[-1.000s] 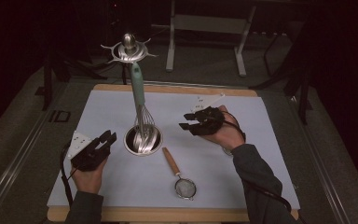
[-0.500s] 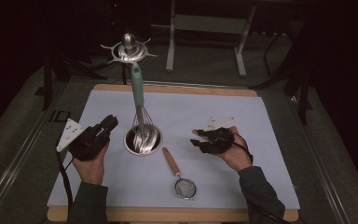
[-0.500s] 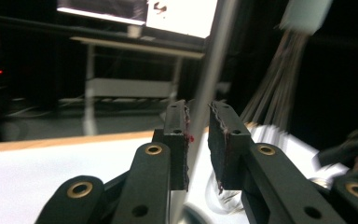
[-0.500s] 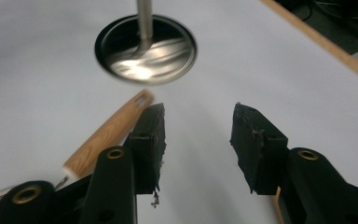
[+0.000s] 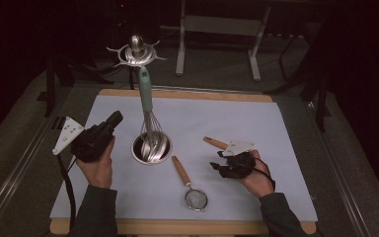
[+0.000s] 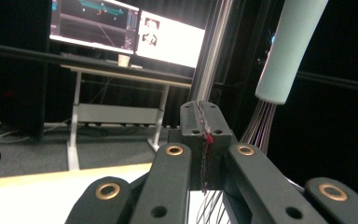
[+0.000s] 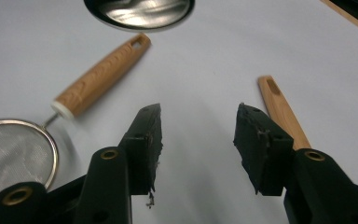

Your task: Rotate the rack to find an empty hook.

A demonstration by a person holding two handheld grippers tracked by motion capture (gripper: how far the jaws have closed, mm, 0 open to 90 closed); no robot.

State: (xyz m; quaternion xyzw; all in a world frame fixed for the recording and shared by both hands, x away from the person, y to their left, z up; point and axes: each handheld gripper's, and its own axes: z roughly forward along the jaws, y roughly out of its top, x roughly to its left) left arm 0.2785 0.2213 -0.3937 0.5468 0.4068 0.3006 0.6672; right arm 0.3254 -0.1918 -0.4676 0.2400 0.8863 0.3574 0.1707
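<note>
A whisk with a teal handle [image 5: 144,91] stands upright in a steel cup [image 5: 150,148] on the white mat. My left gripper [image 5: 115,117] is raised left of the cup, pointing up and away. Its jaws have just been closing and are shut with nothing between them [image 6: 202,119]; the whisk handle [image 6: 289,51] rises just to their right. My right gripper [image 5: 217,165] is low over the mat at the front right. Its jaws [image 7: 198,119] have just been opening and hold nothing. A small strainer [image 5: 196,198] with a wooden handle [image 7: 102,74] lies left of them. A second wooden handle [image 7: 279,109] lies by the right jaw.
A shiny metal stand [image 5: 135,52] rises behind the table's far edge. The white mat [image 5: 286,138] covers a wooden board. A desk with lit monitors [image 6: 126,28] stands in the dark room beyond, with table legs [image 5: 217,44] on the floor behind.
My left gripper has lifted off the mat beside the cup, tilted upward and shut. My right hand has dropped from beside the whisk toward the front of the table, its jaws spreading.
</note>
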